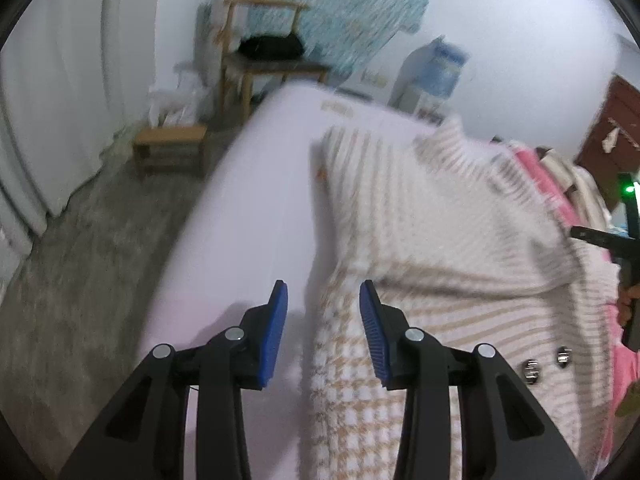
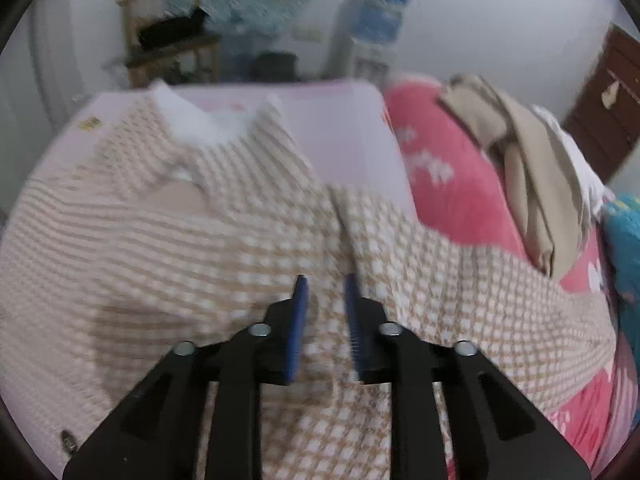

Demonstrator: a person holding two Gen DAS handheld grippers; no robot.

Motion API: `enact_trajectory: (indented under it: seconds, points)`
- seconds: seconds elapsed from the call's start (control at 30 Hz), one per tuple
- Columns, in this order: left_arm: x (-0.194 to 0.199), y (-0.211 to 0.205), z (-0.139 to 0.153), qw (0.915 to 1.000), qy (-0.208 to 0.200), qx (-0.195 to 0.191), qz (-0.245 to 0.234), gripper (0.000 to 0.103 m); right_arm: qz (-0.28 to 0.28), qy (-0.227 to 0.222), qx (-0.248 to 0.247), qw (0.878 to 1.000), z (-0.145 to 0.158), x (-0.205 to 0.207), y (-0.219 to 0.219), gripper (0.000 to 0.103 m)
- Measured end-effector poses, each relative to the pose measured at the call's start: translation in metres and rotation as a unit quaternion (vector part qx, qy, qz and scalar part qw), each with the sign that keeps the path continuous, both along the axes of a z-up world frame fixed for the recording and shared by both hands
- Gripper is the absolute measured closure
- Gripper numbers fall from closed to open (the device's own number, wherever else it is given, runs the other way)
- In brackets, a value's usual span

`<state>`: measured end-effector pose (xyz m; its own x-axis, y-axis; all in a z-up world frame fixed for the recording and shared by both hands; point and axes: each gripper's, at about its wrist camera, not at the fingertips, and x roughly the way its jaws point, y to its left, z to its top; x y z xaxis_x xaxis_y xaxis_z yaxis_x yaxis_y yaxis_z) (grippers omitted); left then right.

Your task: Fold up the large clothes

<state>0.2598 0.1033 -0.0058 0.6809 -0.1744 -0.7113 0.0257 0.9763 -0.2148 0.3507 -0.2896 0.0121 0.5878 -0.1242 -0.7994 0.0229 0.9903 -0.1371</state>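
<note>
A beige-and-white checked fleece jacket [image 2: 200,248] with a white fluffy collar [image 2: 200,124] lies spread on a pale lilac mattress [image 1: 248,208]. Its metal snap buttons [image 1: 530,370] show in the left wrist view. My left gripper [image 1: 324,286] hovers open over the jacket's left edge [image 1: 332,360] and the bare mattress, with nothing between its blue pads. My right gripper [image 2: 327,278] hangs just above the middle of the jacket, near a sleeve fold [image 2: 352,220]. Its jaws stand a narrow gap apart, and no cloth is pinched between them. Both views are blurred.
A pink flowered blanket [image 2: 452,184] with a pile of beige clothes [image 2: 520,160] lies to the right of the jacket. Grey floor [image 1: 80,280], a wooden stool [image 1: 170,148], a wooden shelf [image 1: 272,46] and a water dispenser [image 1: 436,68] stand beyond the mattress. A hand [image 1: 626,304] shows at the right edge.
</note>
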Motion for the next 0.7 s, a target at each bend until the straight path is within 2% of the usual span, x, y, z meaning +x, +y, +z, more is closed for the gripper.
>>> enact_trajectory:
  seconds: [0.07,0.17,0.23,0.27,0.4,0.43,0.5,0.57,0.63,0.7]
  points:
    - [0.003,0.001,0.020,0.9996,-0.014,-0.017,-0.018,0.066,0.037,-0.012,0.032,0.999,0.007,-0.007,0.012,0.055]
    - [0.031,-0.010,0.037,0.9970,-0.009,-0.056,-0.051,0.066,0.087,0.009,0.066,0.994,-0.005,-0.007,0.032,0.053]
    - [0.066,-0.022,0.032,0.9909,0.020,-0.102,-0.085,0.066,0.095,0.027,0.062,0.993,-0.022,-0.007,0.038,0.053]
    - [0.079,-0.026,0.026,0.9892,0.033,-0.113,-0.088,0.066,0.094,0.033,0.058,0.993,-0.030,-0.006,0.039,0.053]
    - [0.149,-0.032,-0.015,0.9881,0.098,-0.096,-0.069,0.066,0.086,0.041,0.064,0.993,-0.047,-0.006,0.033,0.050]
    - [0.162,-0.029,-0.030,0.9870,0.123,-0.087,-0.056,0.069,0.086,0.040,0.068,0.993,-0.048,-0.007,0.029,0.047]
    - [0.169,-0.018,-0.032,0.9857,0.115,-0.113,-0.049,0.069,0.087,0.042,0.068,0.993,-0.047,-0.009,0.024,0.046]
    - [0.172,-0.015,-0.032,0.9845,0.122,-0.117,-0.047,0.071,0.086,0.047,0.074,0.992,-0.040,-0.008,0.020,0.046]
    - [0.175,-0.017,-0.023,0.9904,0.100,-0.085,-0.043,0.071,0.076,0.034,0.081,0.993,-0.032,-0.001,0.011,0.045]
    - [0.179,-0.021,-0.018,0.9923,0.091,-0.072,-0.043,0.071,0.061,0.024,0.084,0.994,-0.030,0.009,0.004,0.045]
